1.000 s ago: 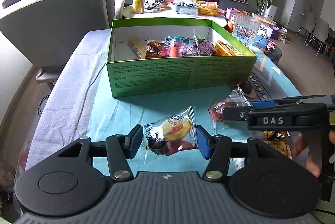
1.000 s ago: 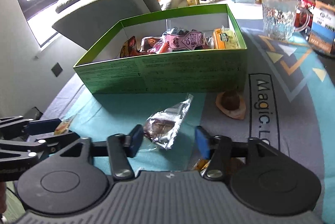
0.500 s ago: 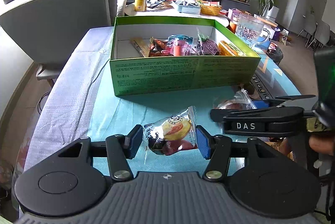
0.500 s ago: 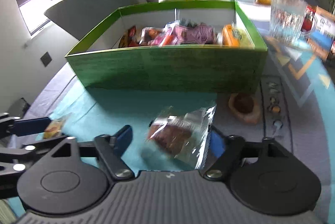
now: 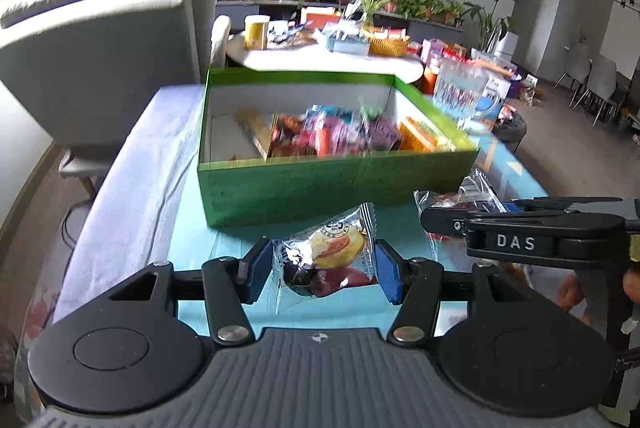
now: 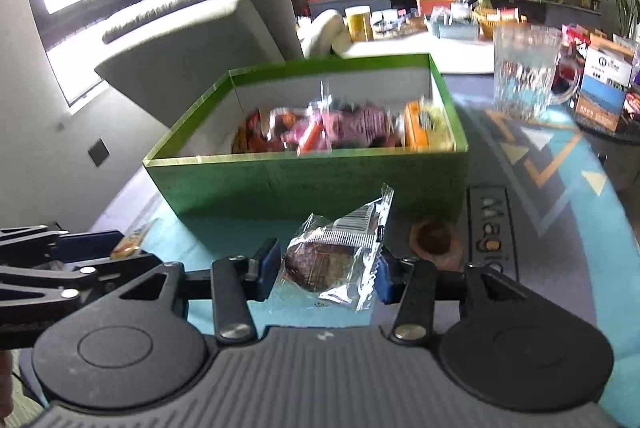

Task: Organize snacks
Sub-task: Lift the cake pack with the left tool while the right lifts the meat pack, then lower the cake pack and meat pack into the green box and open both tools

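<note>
Green box: I see one open green cardboard box (image 5: 332,188) standing on the table mat (image 5: 192,248), far of both grippers, white inside.
Box contents: a blurred heap of wrapped snacks (image 6: 340,128) along its far half; I make out an orange pack (image 6: 416,126) at the right end and a tan stick-shaped pack (image 5: 256,128) at the left. I cannot count them through the blur.
Left gripper: my left gripper (image 5: 320,268) is clamped on one silver snack packet (image 5: 324,256) printed with fruit; both blue pads press its sides, near the box's front wall.
Right gripper: my right gripper (image 6: 328,268) is clenched on one clear-wrapped brown cake (image 6: 332,260), held just near of the box front.
Loose snacks: one round brown snack in a wrapper (image 6: 434,240) lies on the mat right of my right gripper, near the box's right corner.
Glass mug: one clear patterned mug (image 6: 524,72) stands far right of the box.
Round table: one white table (image 5: 332,58) behind the box carries a yellow canister (image 5: 256,32) and a wicker basket (image 5: 388,46).
</note>
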Tool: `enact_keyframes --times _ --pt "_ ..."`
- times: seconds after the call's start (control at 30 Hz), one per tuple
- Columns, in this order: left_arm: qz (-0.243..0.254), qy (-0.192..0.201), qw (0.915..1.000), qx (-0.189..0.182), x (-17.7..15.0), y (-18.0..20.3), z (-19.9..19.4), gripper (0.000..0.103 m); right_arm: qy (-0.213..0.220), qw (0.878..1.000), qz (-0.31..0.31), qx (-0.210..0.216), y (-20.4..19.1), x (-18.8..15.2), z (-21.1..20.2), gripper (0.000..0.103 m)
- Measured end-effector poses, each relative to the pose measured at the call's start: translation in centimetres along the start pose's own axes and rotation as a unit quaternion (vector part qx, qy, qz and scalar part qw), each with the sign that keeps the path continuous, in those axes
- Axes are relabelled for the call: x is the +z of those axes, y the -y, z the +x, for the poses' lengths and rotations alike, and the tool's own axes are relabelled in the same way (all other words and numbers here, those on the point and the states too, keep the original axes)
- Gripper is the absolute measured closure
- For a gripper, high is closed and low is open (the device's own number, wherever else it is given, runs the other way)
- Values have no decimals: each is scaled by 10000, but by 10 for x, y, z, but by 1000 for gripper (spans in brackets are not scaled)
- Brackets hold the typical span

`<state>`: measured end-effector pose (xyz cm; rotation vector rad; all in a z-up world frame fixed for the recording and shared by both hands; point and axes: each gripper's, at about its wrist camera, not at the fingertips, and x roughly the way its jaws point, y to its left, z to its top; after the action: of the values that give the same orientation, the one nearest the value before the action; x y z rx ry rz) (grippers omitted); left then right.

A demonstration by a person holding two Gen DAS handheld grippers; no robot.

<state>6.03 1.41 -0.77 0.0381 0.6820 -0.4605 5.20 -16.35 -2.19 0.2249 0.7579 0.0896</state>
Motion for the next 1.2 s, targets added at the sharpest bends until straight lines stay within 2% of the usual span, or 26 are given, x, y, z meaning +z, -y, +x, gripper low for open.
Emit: enact_keyframes --times 0.5,0.73,0.83,0.93,0.97,1.07,1.1,1.2 --pt "271 788 9964 125 60 11 2 51 913 9957 -69 112 11 43 -18 89" --pt "313 766 9965 146 66 13 13 51 494 9987 -88 -3 32 25 -5 86" --pt "293 793 9962 187 72 10 18 51 241 9996 -90 100 43 12 0 79" --pt "259 832 9958 268 80 8 25 51 22 9997 -76 249 48 3 3 78" --pt "243 834 9959 267 83 7 27 51 -12 9994 -146 330 47 1 3 77" --pt "212 823 9960 266 85 6 31 51 -47 9973 -513 515 37 -5 1 66" --pt "217 813 9961 253 85 7 32 51 -48 9968 -636 476 34 -5 2 62" --pt "248 751 9966 231 82 6 34 51 72 9917 -1259 247 21 -6 4 61"
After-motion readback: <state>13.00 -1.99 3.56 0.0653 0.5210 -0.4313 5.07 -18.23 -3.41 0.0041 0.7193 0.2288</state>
